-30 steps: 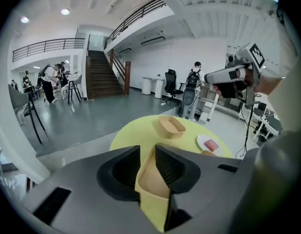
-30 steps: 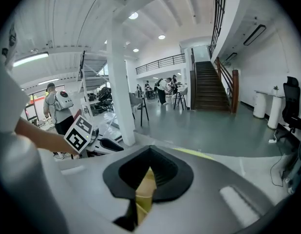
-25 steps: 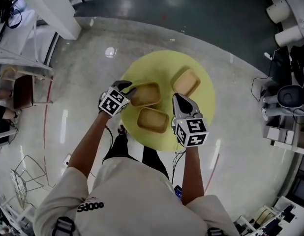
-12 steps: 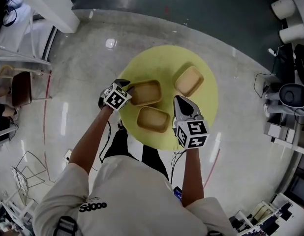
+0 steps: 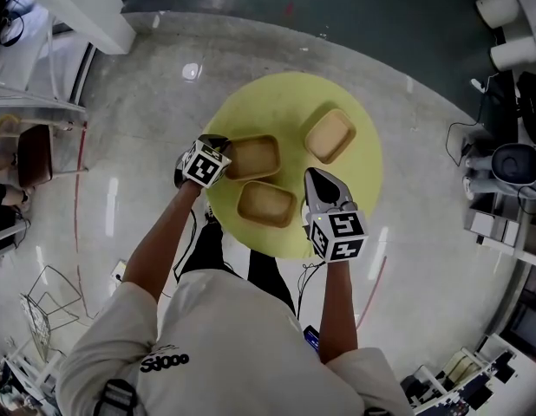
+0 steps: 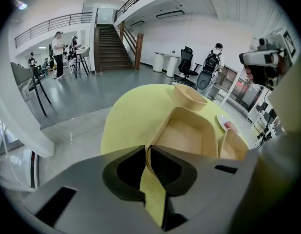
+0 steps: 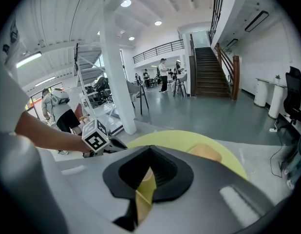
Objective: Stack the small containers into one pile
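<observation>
Tan left tray (image 5: 253, 157) on yellow table (image 5: 285, 102): left gripper (image 5: 221, 152) closing on its short end wall, long axis running away from jaws. Just beside, roughly parallel: near tray (image 5: 266, 203), likely target. Idle right gripper (image 5: 315, 176) closed, empty, right of near tray.

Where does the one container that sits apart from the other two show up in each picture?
Head view: the lone container sits on the upper right of the round yellow table.
Left gripper view: just right of centre, beyond the nearer container whose rim stands between the left gripper's closing jaws.
Right gripper view: right of centre, just above the right gripper.
Shared landmark: that yellow table, in all three.
</observation>
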{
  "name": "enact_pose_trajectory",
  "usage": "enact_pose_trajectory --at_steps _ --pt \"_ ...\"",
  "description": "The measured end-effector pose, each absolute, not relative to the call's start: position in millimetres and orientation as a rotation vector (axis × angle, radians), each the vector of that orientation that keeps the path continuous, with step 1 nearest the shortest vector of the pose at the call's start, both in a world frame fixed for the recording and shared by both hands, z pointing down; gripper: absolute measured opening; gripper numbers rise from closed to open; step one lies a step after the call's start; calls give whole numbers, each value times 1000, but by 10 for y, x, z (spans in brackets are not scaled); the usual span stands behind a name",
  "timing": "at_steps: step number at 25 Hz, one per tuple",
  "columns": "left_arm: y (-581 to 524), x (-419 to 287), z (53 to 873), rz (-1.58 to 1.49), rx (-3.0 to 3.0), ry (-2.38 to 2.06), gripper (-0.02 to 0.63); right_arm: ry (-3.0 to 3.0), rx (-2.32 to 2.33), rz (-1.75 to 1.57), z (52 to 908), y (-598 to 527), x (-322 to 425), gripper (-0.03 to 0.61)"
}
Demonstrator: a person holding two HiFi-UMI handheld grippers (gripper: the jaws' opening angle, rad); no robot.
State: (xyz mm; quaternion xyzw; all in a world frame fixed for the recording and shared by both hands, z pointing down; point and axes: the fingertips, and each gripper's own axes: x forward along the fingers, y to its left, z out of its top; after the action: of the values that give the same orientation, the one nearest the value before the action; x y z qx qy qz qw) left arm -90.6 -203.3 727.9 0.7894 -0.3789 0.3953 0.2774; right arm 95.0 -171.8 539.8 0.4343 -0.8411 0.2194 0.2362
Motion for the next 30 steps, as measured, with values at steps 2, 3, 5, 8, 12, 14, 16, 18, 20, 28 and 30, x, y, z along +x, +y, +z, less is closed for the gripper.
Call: enact_pose_trajectory --at_steps 2,3,5,8,12,14,16,18,20,28,30 --pt "-2044 -935 7284 1043 2117 -1042 40 -2306 1194 600 5390 -1683 963 9" --pt "-2050 -949 7275 1029 2113 -1054 38 -2306 1196 598 5383 -1669 972 9" --pt "-2074 -991 7214 1010 2109 -1085 35 -2307 1206 591 5349 -1652 992 9" --pt "-2105 -1030 7070 996 2124 -1117 34 -2311 1228 577 5266 -1620 1035 9" --pt "-2142 -1005 6815 960 2174 -1116 32 -2317 1265 561 5152 -1567 1090 9" --pt "-2148 -962 6657 942 2218 -1092 32 -2321 1286 549 5086 -1543 1109 9" --pt "-2143 -891 6493 924 2268 -1052 32 -2324 1307 531 5014 -1526 1135 9" --pt "-2099 -795 6356 916 2316 -997 32 -2324 1326 513 4946 -1496 1169 9" --pt "-2022 -679 6271 921 2359 -934 32 -2322 1349 500 4890 -1455 1214 9" --pt "-1585 -278 6315 983 2418 -707 32 -2296 1420 497 4816 -1238 1408 9" --pt "-1477 -209 6375 1005 2415 -663 32 -2289 1434 506 4823 -1182 1460 9"
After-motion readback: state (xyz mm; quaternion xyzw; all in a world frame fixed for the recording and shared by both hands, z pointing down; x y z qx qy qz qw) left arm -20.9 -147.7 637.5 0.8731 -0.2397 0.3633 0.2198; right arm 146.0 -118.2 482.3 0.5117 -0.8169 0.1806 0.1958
